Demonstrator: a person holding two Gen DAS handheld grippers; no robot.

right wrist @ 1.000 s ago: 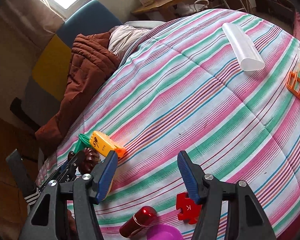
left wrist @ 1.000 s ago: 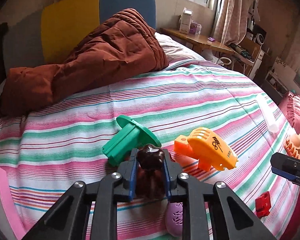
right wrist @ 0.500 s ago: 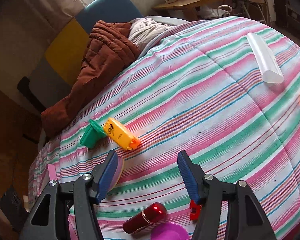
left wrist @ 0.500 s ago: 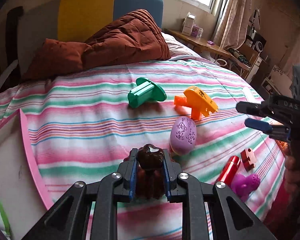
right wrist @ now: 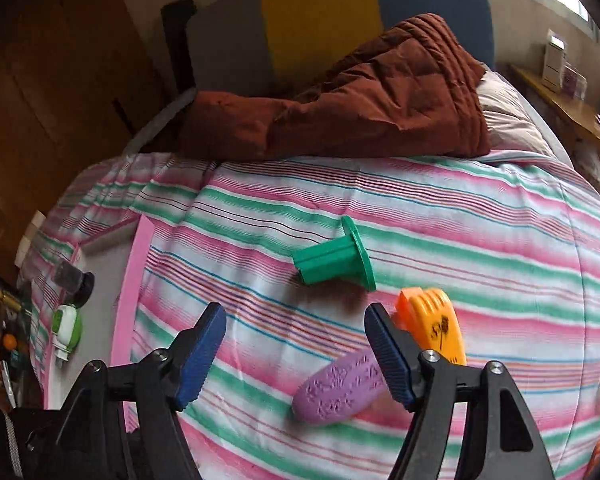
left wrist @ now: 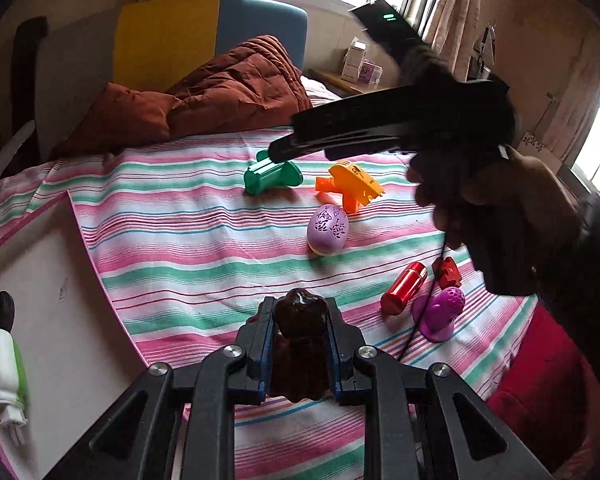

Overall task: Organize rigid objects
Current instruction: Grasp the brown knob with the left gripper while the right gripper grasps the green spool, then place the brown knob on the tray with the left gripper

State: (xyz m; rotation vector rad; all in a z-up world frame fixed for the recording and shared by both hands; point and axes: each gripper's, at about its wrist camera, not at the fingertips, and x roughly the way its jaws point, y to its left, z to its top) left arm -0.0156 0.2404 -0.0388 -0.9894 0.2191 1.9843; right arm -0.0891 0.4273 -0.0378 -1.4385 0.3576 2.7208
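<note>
Left holding brown piece over bed edge, right opening above toys

Striped bed [left wrist: 204,240] carries the green flanged peg [right wrist: 332,260], orange toy [right wrist: 440,328], purple egg [right wrist: 340,392]. Left gripper [left wrist: 300,344] is clamped on the glossy dark-brown moulded figure [left wrist: 300,320]: looks rigid, light, slick; flat sides suit the pads. Right gripper [right wrist: 296,356] jaws are opening, nothing between.

The quilted cotton bedspread [right wrist: 440,216] was striped pink, green and white with thin red and blue lines. On it lay a green flanged plastic spool [right wrist: 332,258], an orange-yellow plastic toy [left wrist: 350,182], a lilac egg-shaped piece with dark floral cut-outs [left wrist: 327,229], and a glossy red metal cylinder [left wrist: 403,288]. Behind the bedspread sat a rust-brown quilted duvet [right wrist: 360,100].
</note>
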